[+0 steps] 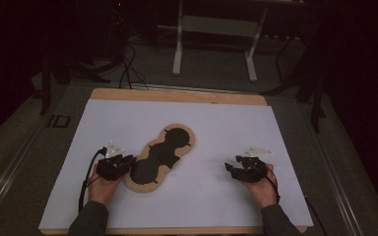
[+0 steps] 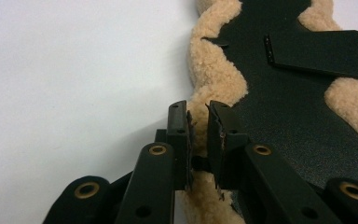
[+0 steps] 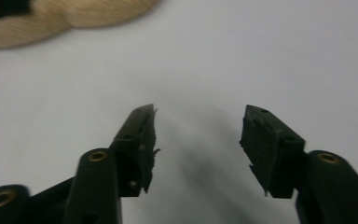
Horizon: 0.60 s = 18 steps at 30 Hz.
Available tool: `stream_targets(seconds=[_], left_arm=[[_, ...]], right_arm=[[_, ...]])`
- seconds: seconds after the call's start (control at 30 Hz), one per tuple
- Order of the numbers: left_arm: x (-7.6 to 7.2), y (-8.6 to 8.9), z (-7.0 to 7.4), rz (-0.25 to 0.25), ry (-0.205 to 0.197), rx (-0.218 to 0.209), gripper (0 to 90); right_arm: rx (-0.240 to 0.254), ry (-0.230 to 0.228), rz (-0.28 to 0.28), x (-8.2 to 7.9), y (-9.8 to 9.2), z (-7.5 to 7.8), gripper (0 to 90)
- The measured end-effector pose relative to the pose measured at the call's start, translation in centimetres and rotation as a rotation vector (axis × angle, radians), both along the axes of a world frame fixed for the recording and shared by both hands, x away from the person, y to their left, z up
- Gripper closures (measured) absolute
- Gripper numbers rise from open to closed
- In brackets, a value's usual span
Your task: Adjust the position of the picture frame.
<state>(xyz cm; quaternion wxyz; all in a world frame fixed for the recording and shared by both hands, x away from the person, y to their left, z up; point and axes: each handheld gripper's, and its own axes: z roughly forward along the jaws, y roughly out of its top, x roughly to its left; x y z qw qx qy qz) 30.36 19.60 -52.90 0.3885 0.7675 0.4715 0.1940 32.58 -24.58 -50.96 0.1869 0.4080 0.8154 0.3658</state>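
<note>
One gripper, the left gripper (image 1: 123, 163), has its jaws pinched on the fleecy tan rim of the black-topped, peanut-shaped pad (image 1: 161, 156) at frame centre, while the right gripper (image 1: 236, 169), half-open and empty at lower right, probably must reach over to grasp its other edge.

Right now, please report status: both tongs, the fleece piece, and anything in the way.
Left tongs shut on fleece rim of the black padded piece. Right tongs open, nothing between, over white sheet. Nothing in the way.
</note>
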Motion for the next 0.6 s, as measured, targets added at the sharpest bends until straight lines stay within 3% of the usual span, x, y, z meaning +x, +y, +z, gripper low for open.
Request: stream_targets(seconds=[0.23,0.4,0.6], left_arm=[[0.0,-0.1,0.0,0.000,-0.008,0.006,80.3],[0.0,-0.2,0.0,0.001,-0.013,0.007,80.4],[0.1,-0.5,-0.1,0.002,-0.023,0.012,80.5]], right_arm=[[0.068,0.017,0.073,0.8,2.6,0.3,57.9],[0.068,0.016,0.150,1.2,5.8,0.3,63.2],[0.069,0.010,0.178,2.1,8.6,0.2,69.0]])
